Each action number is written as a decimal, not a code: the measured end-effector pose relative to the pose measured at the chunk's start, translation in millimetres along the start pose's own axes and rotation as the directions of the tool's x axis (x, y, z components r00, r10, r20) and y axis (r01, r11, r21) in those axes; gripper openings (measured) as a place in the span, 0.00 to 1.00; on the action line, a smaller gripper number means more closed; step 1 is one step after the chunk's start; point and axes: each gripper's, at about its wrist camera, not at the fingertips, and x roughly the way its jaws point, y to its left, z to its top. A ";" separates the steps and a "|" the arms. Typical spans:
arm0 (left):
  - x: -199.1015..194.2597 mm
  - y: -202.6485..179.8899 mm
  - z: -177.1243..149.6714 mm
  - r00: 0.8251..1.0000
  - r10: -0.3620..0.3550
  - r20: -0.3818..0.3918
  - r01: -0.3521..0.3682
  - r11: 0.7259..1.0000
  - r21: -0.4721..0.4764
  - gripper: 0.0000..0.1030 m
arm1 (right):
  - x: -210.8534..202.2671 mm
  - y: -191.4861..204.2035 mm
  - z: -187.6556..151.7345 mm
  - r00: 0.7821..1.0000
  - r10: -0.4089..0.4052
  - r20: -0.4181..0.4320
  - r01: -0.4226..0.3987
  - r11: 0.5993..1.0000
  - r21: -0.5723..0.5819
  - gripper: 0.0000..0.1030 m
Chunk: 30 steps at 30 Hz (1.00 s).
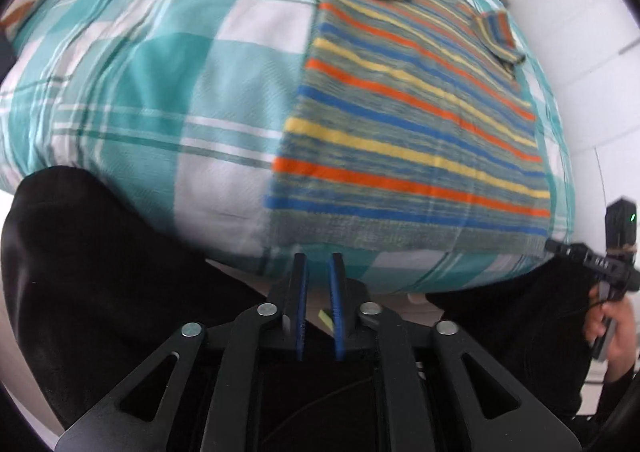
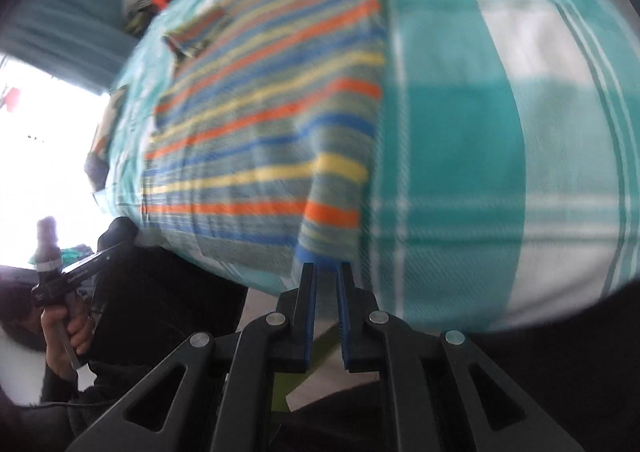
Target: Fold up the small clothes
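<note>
Your right tongs [image 2: 328, 270] pinch the near hem corner of the striped shirt [image 2: 264, 132]; your left tongs [image 1: 319, 260] stand slightly parted, empty. Shirt lies lengthwise away from you on the plaid bed [image 1: 160, 92].

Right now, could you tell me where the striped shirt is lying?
The striped shirt lies spread on the teal checked bedcover, right of centre in the left wrist view, its hem at the bed's near edge.
</note>
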 end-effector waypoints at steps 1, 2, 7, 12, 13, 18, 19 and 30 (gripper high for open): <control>-6.3 2.9 3.5 1.000 0.000 0.029 0.000 1.000 -0.012 0.54 | 1.1 -3.9 -2.6 1.000 0.001 -0.001 -0.001 1.000 0.025 0.15; -13.1 5.8 8.7 0.997 0.010 0.074 -0.008 1.000 -0.027 0.67 | 1.8 -6.6 -2.3 1.000 0.001 0.005 -0.001 0.999 0.040 0.20; 14.7 7.0 37.7 0.989 0.095 0.113 -0.097 0.995 0.007 0.72 | -14.0 -20.9 6.0 0.994 0.005 0.111 -0.013 0.997 0.071 0.64; 68.3 3.1 38.0 0.986 0.166 -0.012 -0.164 0.984 0.074 0.56 | -6.0 -43.9 29.5 0.994 -0.018 0.107 0.006 0.994 0.106 0.34; 71.3 3.0 36.1 0.985 0.171 -0.012 -0.169 0.983 0.072 0.56 | -1.3 -44.6 34.1 0.997 -0.017 0.082 0.010 0.996 0.087 0.28; 66.7 4.1 35.4 0.988 0.155 -0.006 -0.154 0.987 0.050 0.47 | 17.3 9.4 43.2 0.998 0.024 0.061 -0.015 0.990 -0.142 0.28; 65.6 5.7 35.4 0.989 0.149 -0.009 -0.148 0.988 0.043 0.48 | 19.7 21.4 43.6 0.997 0.034 0.065 -0.021 0.982 -0.188 0.28; 67.2 4.3 32.9 0.986 0.164 0.016 -0.164 0.985 0.045 0.49 | 23.4 19.8 26.2 0.988 0.132 0.081 -0.121 0.985 -0.127 0.43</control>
